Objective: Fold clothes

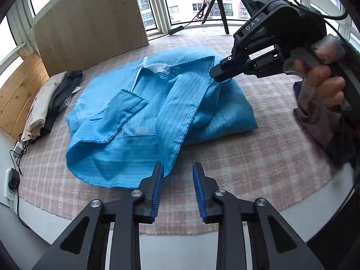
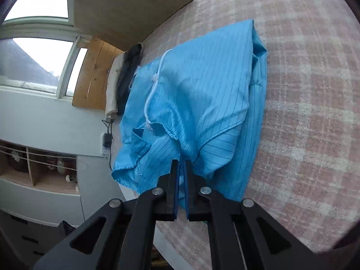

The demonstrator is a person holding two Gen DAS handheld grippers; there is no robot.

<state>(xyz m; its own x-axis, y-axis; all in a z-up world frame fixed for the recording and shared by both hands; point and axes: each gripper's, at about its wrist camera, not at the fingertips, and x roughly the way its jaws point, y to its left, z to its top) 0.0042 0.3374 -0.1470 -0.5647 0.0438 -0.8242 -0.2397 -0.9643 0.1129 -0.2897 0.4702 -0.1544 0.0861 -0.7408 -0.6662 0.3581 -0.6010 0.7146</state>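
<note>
At the far left of the left wrist view, a small stack of folded clothes [image 1: 42, 103], beige and dark, lies on the edge of the pink checked cover [image 1: 258, 157] that spreads over the surface. Near them, off the left edge, a charger and its cables [image 1: 13, 177] sit on the white ledge.

In the middle lies the blue striped garment [image 1: 139, 117], partly folded and rumpled, with a cuffed sleeve laid across its near left part and a white collar band toward the far side. Behind it stands a wooden panel [image 1: 90, 22], and beyond that the windows and a tripod [image 1: 216, 9].

The left tongs [image 1: 177, 189] hover at the near edge of the garment, their blue pads apart and nothing between them; the left pad stands just over the cloth's hem.

To the right, the right tongs [image 1: 217, 75] are held by a hand [image 1: 324, 85] and reach in to the garment's far right part. In the right wrist view the right tongs [image 2: 181, 191] stand nearly together with a thin fold of blue cloth between the pads, clamped on it.
</note>
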